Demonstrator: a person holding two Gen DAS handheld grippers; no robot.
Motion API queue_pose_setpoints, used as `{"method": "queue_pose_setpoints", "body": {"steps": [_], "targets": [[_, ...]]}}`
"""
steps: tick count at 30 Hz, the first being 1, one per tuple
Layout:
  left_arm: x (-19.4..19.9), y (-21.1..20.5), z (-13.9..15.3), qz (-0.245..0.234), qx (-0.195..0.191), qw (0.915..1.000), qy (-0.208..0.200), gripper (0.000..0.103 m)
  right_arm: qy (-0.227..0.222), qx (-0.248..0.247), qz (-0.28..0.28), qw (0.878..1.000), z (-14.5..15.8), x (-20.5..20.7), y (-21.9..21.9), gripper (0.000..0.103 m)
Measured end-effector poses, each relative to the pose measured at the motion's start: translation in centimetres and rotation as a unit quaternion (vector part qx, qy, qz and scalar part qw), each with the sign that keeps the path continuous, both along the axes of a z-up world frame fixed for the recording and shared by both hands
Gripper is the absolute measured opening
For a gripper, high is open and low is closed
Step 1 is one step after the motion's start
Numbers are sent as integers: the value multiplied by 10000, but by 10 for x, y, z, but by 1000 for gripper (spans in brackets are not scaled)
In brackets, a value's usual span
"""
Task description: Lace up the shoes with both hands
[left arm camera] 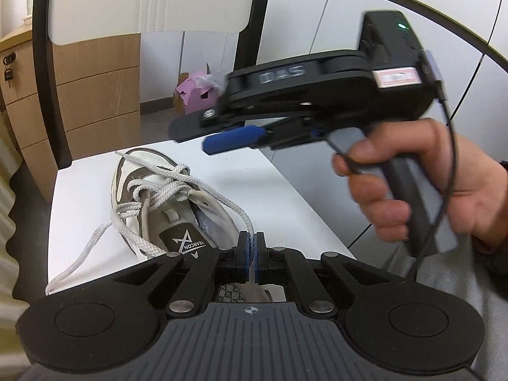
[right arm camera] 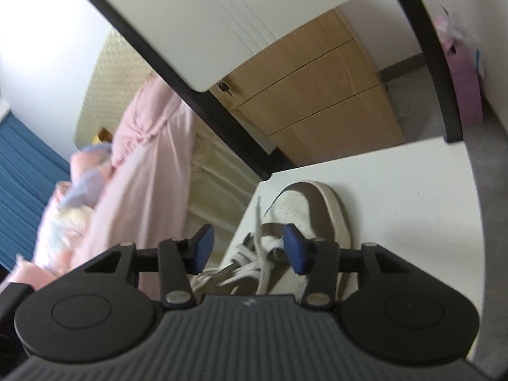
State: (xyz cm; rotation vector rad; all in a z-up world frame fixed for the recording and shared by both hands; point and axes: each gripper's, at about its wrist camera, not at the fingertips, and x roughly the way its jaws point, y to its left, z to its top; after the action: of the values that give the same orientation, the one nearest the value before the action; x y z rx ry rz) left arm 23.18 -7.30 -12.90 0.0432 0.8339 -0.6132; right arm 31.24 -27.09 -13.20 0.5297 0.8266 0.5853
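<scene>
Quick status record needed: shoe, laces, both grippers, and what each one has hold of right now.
shoe: white and brown sneaker on its sole on the white table
laces: loosely crossed and tangled over the tongue, not tied
left gripper: shut on one lace strand leading up from the eyelets
right gripper: open, nothing between its pads, held above the laces
loose lace end: trails to the table's near edge

Bedroom: pink bedding (right arm camera: 139, 171), wooden drawer cabinet (right arm camera: 320, 95), white chair (left arm camera: 158, 0).
</scene>
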Motion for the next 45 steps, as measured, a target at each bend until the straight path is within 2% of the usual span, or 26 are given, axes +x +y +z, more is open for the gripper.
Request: {"method": "queue_pose_setpoints", "body": {"steps": [7, 12, 14, 16, 17, 18, 19, 23, 26, 30, 32, 33, 34, 35, 37, 41, 45], "targets": [[0, -7, 0, 8, 136, 9998, -133, 3, -507, -761, 419, 9949, 1, 32, 43, 43], [-1, -6, -2, 45, 162, 9998, -139, 3, -751, -1454, 892, 9825, -7, 45, 78, 39], [-2, -6, -2, 51, 211, 9997, -144, 3, -816, -1796, 909, 9761, -13, 49, 88, 27], [-1, -6, -2, 67, 244, 9996, -135, 3, -755, -1883, 1007, 9740, -21, 54, 93, 23], [-1, -6, -2, 71, 252, 9996, -127, 3, -760, -1926, 1054, 9726, -24, 56, 97, 18], [-1, -5, -1, 81, 250, 9996, -129, 3, -813, -1986, 1070, 9708, -25, 56, 98, 13], [-3, -4, 0, 95, 245, 9996, -137, 3, -806, -1993, 1072, 9707, -25, 56, 98, 3], [-7, 7, 7, 209, 59, 9996, -189, 3, -689, -1338, 645, 9865, -11, 58, 79, 3], [-11, 24, 17, 463, -138, 9984, -277, 3, -789, -697, 279, 9941, 6, 55, 60, 3], [-10, 61, 29, 1138, -503, 9918, -286, 3, -940, -21, -46, 9956, 28, 48, 37, 3], [-7, 79, 34, 1461, -618, 9869, -298, 7, -977, 390, -222, 9942, 36, 42, 25, 3], [-5, 87, 37, 1594, -649, 9846, -309, 10, -979, 579, -272, 9931, 39, 40, 21, 3], [-4, 93, 39, 1697, -676, 9827, -285, 27, -997, 755, -315, 9916, 43, 37, 16, 3], [-4, 98, 42, 1772, -692, 9814, -267, 54, -1073, 875, -336, 9898, 46, 34, 13, 3], [-12, 103, 54, 1851, -615, 9794, -521, 76, -1195, 939, -391, 9876, 50, 31, 11, 3], [-23, 94, 75, 1626, -401, 9813, -949, 77, -1120, 1082, -441, 9868, 48, 31, 14, 3], [-23, 65, 87, 1168, 62, 9811, -1543, 78, -1101, 1205, -267, 9862, 51, 27, 25, 3]]}}
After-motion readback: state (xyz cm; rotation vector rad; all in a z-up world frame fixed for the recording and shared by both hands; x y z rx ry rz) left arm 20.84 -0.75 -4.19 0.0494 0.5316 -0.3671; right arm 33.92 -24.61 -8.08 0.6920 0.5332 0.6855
